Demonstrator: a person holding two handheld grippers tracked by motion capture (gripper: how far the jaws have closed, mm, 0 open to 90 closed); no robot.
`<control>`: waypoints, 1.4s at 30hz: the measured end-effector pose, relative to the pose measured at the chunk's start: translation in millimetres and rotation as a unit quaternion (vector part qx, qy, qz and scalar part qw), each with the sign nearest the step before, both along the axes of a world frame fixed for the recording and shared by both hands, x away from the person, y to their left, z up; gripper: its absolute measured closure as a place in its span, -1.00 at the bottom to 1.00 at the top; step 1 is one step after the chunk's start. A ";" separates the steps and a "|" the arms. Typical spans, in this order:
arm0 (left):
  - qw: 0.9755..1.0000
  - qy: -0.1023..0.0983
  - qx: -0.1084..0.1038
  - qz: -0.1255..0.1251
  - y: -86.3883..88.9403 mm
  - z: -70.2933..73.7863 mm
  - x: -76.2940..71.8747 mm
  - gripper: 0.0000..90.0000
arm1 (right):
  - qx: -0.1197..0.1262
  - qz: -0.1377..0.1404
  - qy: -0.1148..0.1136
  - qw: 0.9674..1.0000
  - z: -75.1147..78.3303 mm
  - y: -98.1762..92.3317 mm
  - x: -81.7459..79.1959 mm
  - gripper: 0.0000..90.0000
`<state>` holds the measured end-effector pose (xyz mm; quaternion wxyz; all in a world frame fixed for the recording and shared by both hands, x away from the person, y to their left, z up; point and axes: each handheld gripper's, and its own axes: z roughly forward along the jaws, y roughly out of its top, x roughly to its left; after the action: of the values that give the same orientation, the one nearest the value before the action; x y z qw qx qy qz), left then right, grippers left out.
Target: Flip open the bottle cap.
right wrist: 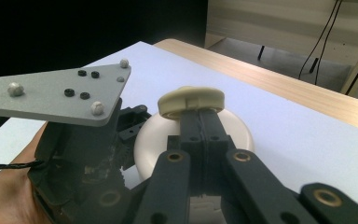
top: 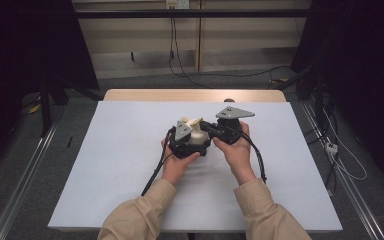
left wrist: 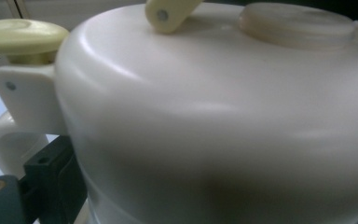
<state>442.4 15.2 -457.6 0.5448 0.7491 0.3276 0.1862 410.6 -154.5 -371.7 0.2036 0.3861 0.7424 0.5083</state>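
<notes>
Together, both grippers meet at a white jug (top: 198, 136) over the middle of the desk (top: 120, 150). Left gripper (top: 185, 142) presses against the jug's side; whether its fingers clamp it cannot be told. Right gripper (right wrist: 200, 122) has its fingers closed together, their tips just beneath the jug's cream knob (right wrist: 192, 101).

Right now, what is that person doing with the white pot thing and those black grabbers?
A person holds a gripper in each hand over a white-covered table. The left gripper is pressed around the body of a small cream toy kettle. The right gripper has its jaws shut together under the pale yellow knob by the kettle's handle.
</notes>
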 end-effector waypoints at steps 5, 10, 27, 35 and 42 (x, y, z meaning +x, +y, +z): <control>1.000 -0.001 0.001 0.000 0.2 0.1 0.1 -0.90 | 0.003 0.001 0.002 1.000 1.5 2.0 1.9 1.00; 1.000 -0.001 0.001 0.000 0.1 0.0 0.1 -0.90 | 0.005 0.000 0.000 1.000 2.6 2.9 4.1 1.00; 1.000 -0.001 0.001 0.000 0.3 -0.1 0.1 -0.90 | 0.006 0.005 0.002 1.000 4.0 10.0 10.2 1.00; 1.000 0.000 -0.003 0.001 -0.2 -0.3 -0.1 -0.90 | 0.007 0.005 0.000 1.000 5.5 12.3 10.7 1.00; 1.000 0.000 -0.003 0.001 -0.2 -0.3 -0.1 -0.90 | 0.006 0.004 -0.001 1.000 6.0 13.2 11.9 1.00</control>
<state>442.3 15.0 -457.9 0.5465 0.7475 0.3288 0.1857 422.4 -141.3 -365.7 0.2001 0.3836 0.7405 0.5143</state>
